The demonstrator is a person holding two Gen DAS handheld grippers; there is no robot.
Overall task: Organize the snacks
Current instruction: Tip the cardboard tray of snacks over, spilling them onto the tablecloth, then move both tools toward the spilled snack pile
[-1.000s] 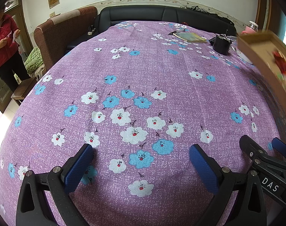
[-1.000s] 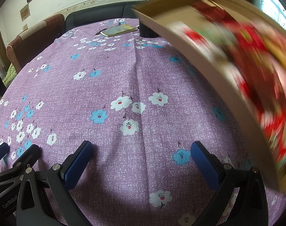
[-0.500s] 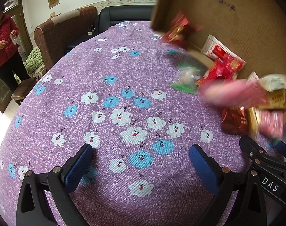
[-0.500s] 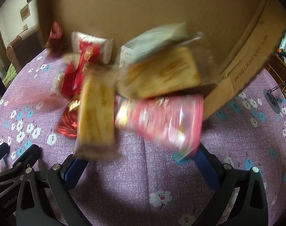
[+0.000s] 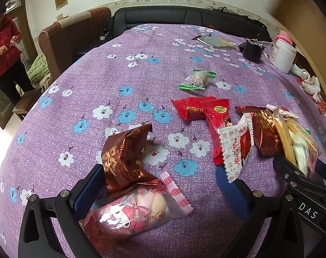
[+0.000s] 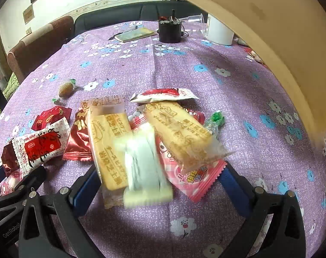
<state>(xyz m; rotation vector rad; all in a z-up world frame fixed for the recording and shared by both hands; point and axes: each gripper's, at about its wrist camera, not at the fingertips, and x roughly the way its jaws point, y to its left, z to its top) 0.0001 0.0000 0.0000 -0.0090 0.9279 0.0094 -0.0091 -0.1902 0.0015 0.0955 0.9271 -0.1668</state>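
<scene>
- On the purple flowered worktop (image 5: 124,68), snack packets strewn in front of both grippers.
- Left gripper (image 5: 158,185): spread wide, pinching nothing; pink cartoon packet (image 5: 137,210) and dark red foil packet (image 5: 126,157) lying between its fingers, touching the left finger.
- Beyond the dark red foil packet: two bright red packets (image 5: 206,109), then a green-edged clear packet (image 5: 196,79) farther off.
- Right gripper (image 6: 158,182): spread wide, gripping nothing; two yellow biscuit packets (image 6: 178,129), a blurred white packet (image 6: 145,165) and a pink checked packet (image 6: 197,178) heaped between its fingers.
- Left of that heap: white-and-red packet (image 6: 40,146).
- Above right of the heap: tan cardboard box (image 6: 281,32), blurred.
</scene>
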